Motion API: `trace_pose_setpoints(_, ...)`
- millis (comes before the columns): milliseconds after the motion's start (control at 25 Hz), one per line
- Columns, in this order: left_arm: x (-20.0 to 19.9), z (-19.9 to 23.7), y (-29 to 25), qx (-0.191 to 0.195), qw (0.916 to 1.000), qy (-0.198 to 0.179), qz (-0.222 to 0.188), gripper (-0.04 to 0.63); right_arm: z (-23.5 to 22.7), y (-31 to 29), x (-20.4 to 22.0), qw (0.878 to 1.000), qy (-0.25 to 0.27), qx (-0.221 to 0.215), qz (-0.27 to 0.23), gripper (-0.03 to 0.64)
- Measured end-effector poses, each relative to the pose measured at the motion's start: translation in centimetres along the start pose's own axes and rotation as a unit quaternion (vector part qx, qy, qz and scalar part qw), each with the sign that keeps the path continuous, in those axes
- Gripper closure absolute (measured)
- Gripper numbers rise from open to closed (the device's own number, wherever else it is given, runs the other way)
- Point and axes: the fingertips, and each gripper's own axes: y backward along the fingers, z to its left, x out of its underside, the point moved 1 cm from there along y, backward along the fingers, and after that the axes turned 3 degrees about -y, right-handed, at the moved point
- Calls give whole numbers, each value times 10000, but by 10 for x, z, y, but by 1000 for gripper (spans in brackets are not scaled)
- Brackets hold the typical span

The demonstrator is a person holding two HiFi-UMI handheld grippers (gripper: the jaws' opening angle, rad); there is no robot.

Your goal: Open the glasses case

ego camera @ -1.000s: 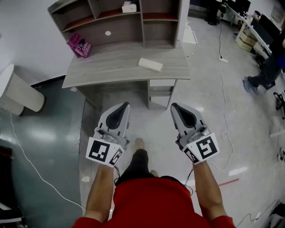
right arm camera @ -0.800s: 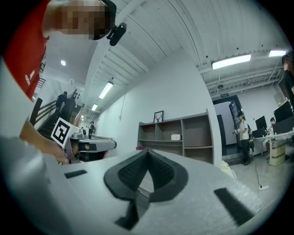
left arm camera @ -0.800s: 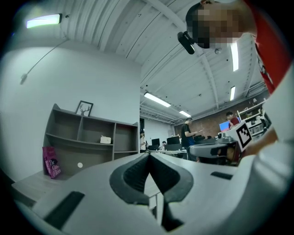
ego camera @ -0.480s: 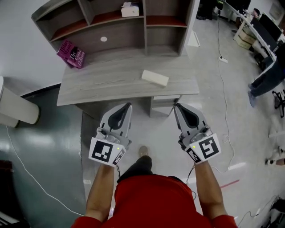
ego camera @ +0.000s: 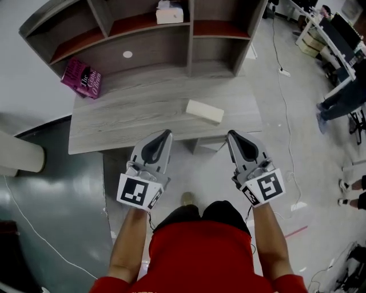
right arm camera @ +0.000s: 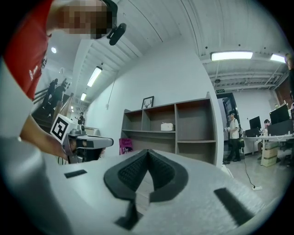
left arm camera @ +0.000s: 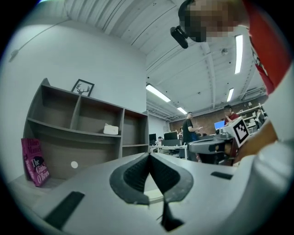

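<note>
Item: glasses case (ego camera: 205,111), pale oblong, seemingly closed, lies on desk (ego camera: 126,117) just ahead, between left gripper (ego camera: 166,133) and right gripper (ego camera: 231,135), both with jaws together, empty; risk: unopened tips could nudge the light case along instead of gripping its lid.

I look down on a grey wood-grain desk (ego camera: 131,117) standing on a pale polished floor (ego camera: 309,143), which turns to a darker, glossy stretch at the left. A cream glasses case (ego camera: 205,111), closed, lies flat and at a slant near the desk's front right edge. At the back left a magenta book (ego camera: 82,78) stands tilted on the desktop, just beside the left end of the shelf unit (ego camera: 189,34) rising from the desk's rear. A small white box (ego camera: 169,12) sits on an upper shelf.
</note>
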Motion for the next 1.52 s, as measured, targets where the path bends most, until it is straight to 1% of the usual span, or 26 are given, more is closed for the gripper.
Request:
trace_pose_setpoints(200, 21, 15, -20, 74, 9998, 67, 171, 588, -14, -19, 15, 9998, 13, 57, 188, 614)
trace_pose_setpoints(400, 38, 22, -42, 70, 9993, 87, 347, 588, -31, -35, 33, 9993, 67, -9, 379, 614)
trace_pose_setpoints(600, 56, 28, -64, -14, 9988, 35, 493, 588, -52, -51, 53, 9982, 185, -147, 553, 614)
trace_pose_setpoints(760, 70, 33, -86, -101, 9980, -5, 625, 588, -73, -64, 66, 9975, 182, -251, 632, 614)
trace_pose_setpoints(960, 90, 38, -112, -252, 9959, -39, 869, 588, -92, -79, 86, 9939, 349, -539, 895, 613)
trace_pose_setpoints(1080, 110, 39, -127, -314, 9933, -50, 1111, 588, -104, -87, 100, 9918, 221, -711, 1039, 612)
trace_pose_setpoints(1200, 133, 39, -139, -402, 9890, -14, 1425, 587, -115, -94, 113, 9889, 155, -890, 1181, 612)
trace_pose_setpoints(1360, 158, 43, -149, -517, 9832, 184, 1738, 586, -123, -104, 127, 9846, 256, -1132, 1307, 612)
trace_pose_setpoints(1520, 183, 50, -157, -478, 9766, 408, 2056, 584, -125, -114, 140, 9814, 415, -1226, 1420, 612)
